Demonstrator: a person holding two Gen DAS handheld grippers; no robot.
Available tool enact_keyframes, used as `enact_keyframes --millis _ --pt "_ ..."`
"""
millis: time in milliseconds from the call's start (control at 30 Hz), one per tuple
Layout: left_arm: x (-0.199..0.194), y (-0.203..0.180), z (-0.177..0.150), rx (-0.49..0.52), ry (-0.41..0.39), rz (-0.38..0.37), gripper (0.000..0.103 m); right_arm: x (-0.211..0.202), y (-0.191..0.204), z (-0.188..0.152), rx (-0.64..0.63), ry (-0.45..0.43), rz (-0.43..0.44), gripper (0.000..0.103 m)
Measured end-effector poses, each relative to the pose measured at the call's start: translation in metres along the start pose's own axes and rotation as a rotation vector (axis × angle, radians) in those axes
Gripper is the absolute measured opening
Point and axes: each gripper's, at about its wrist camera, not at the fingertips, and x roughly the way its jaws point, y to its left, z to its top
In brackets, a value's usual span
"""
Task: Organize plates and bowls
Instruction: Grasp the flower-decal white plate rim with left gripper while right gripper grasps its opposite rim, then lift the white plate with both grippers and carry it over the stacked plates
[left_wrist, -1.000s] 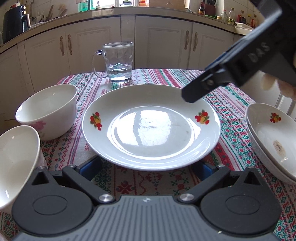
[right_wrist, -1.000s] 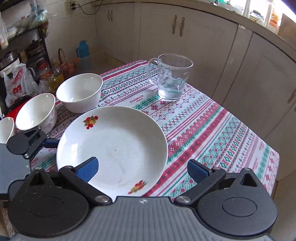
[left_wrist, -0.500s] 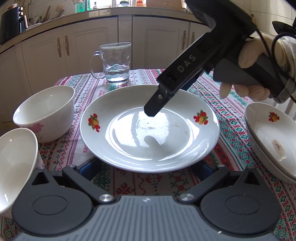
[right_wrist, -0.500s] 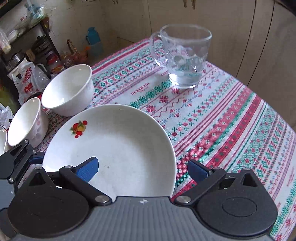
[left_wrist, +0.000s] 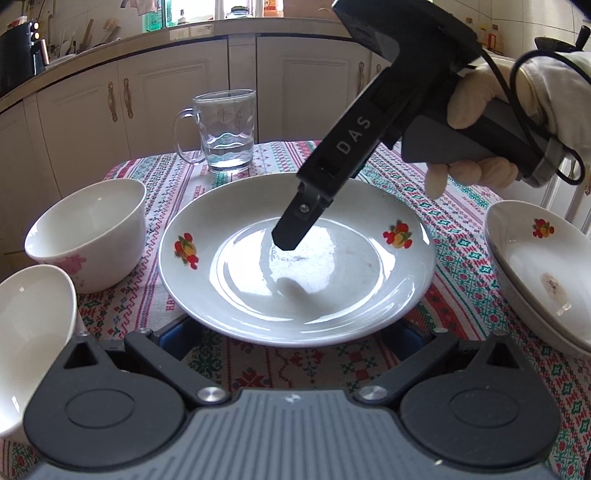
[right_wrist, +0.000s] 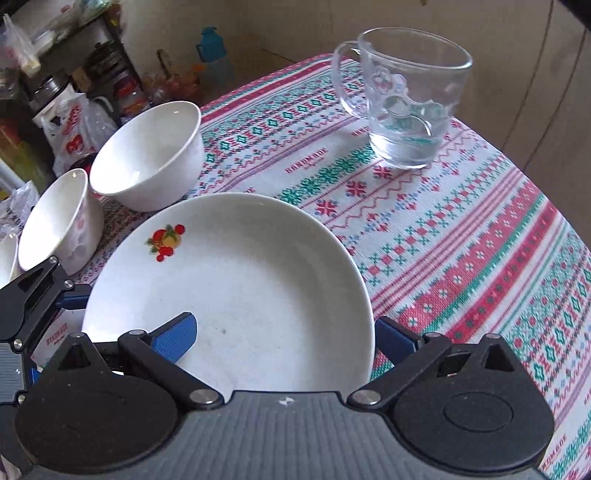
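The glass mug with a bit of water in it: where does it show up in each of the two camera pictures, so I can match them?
Left wrist view: the glass mug stands upper centre, beyond the far rim of the fruit-print plate, handle to the left.
Right wrist view: the glass mug stands upper right on the tablecloth, apart from the plate.
Shared landmark: the plate.

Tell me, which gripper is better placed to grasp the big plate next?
Probably the right gripper: it is open, one finger above the plate, the other outside its rim. The left gripper fingers sit low at the near edge.
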Motion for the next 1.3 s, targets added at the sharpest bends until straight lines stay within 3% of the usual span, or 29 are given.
enact_keyframes --millis 233,533,1300 --pt "-0.001 0.001 0.001 0.014 0.008 0.011 0.102 -0.002 -0.007 0.008 -0.008 0.010 0.073 0.095" --pt "-0.004 -0.002 -0.001 0.033 -0.006 0.025 0.102 -0.007 -0.023 0.010 0.063 -0.014 0.165 0.093" --pt "-0.029 -0.006 -0.001 0.081 0.009 -0.018 0.101 -0.028 -0.003 -0.007 0.078 -0.037 0.156 0.094"
